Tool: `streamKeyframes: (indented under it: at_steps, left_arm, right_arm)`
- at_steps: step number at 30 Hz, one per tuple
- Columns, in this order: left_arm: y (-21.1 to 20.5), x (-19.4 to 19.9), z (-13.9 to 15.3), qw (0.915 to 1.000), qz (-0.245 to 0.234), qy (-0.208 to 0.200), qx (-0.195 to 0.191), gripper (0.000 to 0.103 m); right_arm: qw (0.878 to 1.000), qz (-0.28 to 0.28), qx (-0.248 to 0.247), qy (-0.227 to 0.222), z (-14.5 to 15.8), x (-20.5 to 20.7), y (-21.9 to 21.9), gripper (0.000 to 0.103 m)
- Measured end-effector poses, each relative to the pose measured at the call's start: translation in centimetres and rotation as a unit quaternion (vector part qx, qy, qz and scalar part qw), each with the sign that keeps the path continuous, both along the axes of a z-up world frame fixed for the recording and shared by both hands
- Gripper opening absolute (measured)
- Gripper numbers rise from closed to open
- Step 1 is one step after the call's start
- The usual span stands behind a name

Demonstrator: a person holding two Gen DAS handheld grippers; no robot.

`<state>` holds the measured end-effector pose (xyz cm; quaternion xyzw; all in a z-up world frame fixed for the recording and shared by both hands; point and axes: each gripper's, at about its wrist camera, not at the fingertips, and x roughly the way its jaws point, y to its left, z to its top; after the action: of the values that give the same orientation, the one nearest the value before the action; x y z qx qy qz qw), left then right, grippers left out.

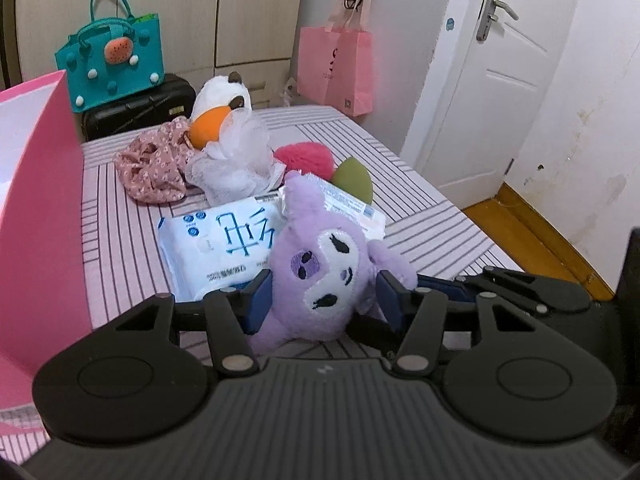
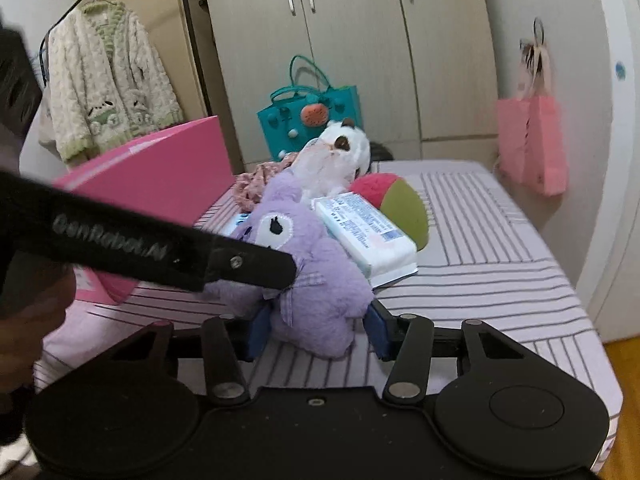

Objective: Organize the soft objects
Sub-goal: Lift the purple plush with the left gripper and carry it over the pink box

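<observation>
**Two tools on one plush: lift it as a pair**

Between the blue pads of the left tool [image 1: 322,294] sits the head of the purple plush toy [image 1: 320,276], and the pads press into its fur on both sides, so the jaws are part closed on the toy. The right tool [image 2: 316,330] has the toy's lower body between its own pads in the same way, part closed and touching the fur. No other earlier view exists to show motion.

The toy lies on the striped bed [image 1: 420,216], just in front of a white wipes pack [image 1: 216,244] and leaning against it. Behind are a white mesh sponge [image 1: 236,160], a floral cloth [image 1: 152,168], a red and green ball [image 2: 400,204] and a white plush with an orange beak [image 1: 222,108]. A pink box [image 1: 40,200] stands open at the left edge of the bed, likely the place to put things.

To do this well, both tools should rise together so the soft body is not stretched or twisted. Keep the squeeze gentle; fur slips if pinched only at the surface. Clear the wipes pack before swinging toward the box.
</observation>
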<state>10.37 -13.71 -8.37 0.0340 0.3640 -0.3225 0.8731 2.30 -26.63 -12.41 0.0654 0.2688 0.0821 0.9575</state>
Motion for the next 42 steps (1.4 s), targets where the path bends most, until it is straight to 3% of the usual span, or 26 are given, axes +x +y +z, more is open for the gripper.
streamKeyframes:
  at_steps: [7,15,23,34,42]
  left_arm:
    - [1.0,-1.0,0.3,0.9992,0.006,0.038,0.011,0.054]
    - [2.8,-2.3,1.5,0.9966,0.011,0.078,0.023,0.054]
    - [5.9,-3.3,3.2,0.9934,0.025,0.11,0.02,0.054]
    - [11.2,-4.8,7.1,0.9933,0.049,0.105,0.0,0.054]
    - [15.3,-4.2,9.8,0.9951,0.074,0.064,-0.016,0.054]
  right_arm:
    - [0.998,0.023,-0.036,0.042,1.3,-0.7,1.7,0.056]
    - [0.994,0.054,-0.025,0.089,2.9,-1.5,2.9,0.056]
    - [0.99,0.093,-0.028,0.102,5.0,-2.3,5.1,0.056]
    - [0.981,0.16,-0.057,0.088,9.5,-2.9,9.7,0.056]
    - [0.973,0.195,-0.109,0.049,12.6,-1.3,13.7,0.056]
